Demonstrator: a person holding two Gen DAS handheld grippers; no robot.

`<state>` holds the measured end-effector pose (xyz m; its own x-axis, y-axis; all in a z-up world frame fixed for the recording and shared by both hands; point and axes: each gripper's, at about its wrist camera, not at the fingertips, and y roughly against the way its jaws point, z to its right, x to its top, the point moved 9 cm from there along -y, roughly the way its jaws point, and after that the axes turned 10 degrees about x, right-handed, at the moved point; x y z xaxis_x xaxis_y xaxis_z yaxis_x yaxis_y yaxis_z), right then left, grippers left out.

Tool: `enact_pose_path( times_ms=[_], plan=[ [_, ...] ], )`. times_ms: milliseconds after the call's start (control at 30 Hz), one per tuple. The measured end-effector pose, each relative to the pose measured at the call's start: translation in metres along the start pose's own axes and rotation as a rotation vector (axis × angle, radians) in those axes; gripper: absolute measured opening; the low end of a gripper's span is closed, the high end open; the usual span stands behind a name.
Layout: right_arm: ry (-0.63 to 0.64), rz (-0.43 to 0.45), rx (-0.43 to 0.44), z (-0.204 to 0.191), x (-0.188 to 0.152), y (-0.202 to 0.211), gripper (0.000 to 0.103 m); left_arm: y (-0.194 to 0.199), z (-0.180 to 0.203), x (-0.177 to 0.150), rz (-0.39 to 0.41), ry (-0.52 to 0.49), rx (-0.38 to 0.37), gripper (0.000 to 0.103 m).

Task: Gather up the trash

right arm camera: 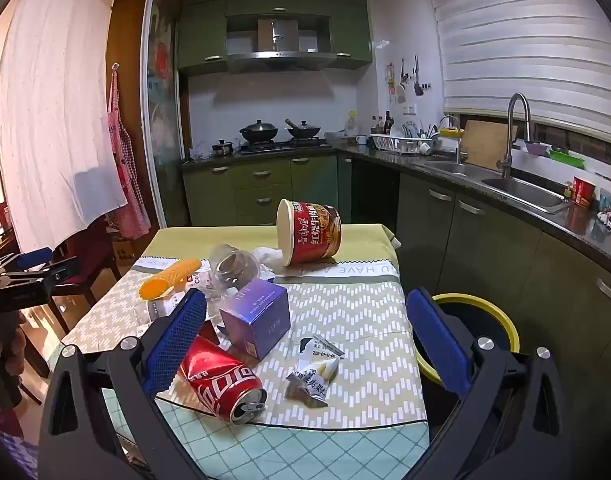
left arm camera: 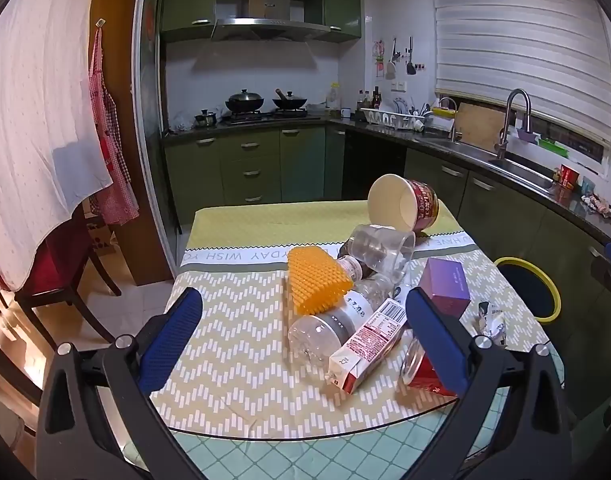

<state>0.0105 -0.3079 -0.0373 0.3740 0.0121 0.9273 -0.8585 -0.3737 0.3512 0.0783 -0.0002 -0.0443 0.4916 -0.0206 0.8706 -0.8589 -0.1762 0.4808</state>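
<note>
Trash lies on the table (left arm camera: 233, 360): a tipped red noodle cup (left arm camera: 405, 204) (right arm camera: 309, 232), a clear plastic cup (left arm camera: 385, 250) (right arm camera: 235, 266), an orange spiky brush (left arm camera: 315, 280) (right arm camera: 169, 278), a clear bottle (left arm camera: 329, 322), a milk carton (left arm camera: 367, 346), a purple box (left arm camera: 445, 286) (right arm camera: 255, 318), a crushed red can (right arm camera: 221, 380) and a snack wrapper (right arm camera: 313, 372) (left arm camera: 491, 320). My left gripper (left arm camera: 305, 324) is open above the near edge, facing the bottle and carton. My right gripper (right arm camera: 305, 328) is open over the can and wrapper. The bin (right arm camera: 497, 320) (left arm camera: 553, 292) with a yellow rim stands right of the table.
Green kitchen cabinets (right arm camera: 265, 196), a stove with pots (right arm camera: 277, 132) and a sink counter (right arm camera: 521, 190) run behind and to the right. A chair (left arm camera: 65, 276) and a hanging white cloth (left arm camera: 37, 120) are on the left. The left gripper's body shows in the right wrist view (right arm camera: 29, 276).
</note>
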Motion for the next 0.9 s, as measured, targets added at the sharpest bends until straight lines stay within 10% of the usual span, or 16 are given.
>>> enact_pose_path(
  times_ms=[900],
  plan=[
    [-0.005,-0.015,0.002,0.0002,-0.0062,-0.0070,0.099,0.0018,0.0047,-0.0009,0.003,0.001,0.001,0.097]
  ],
)
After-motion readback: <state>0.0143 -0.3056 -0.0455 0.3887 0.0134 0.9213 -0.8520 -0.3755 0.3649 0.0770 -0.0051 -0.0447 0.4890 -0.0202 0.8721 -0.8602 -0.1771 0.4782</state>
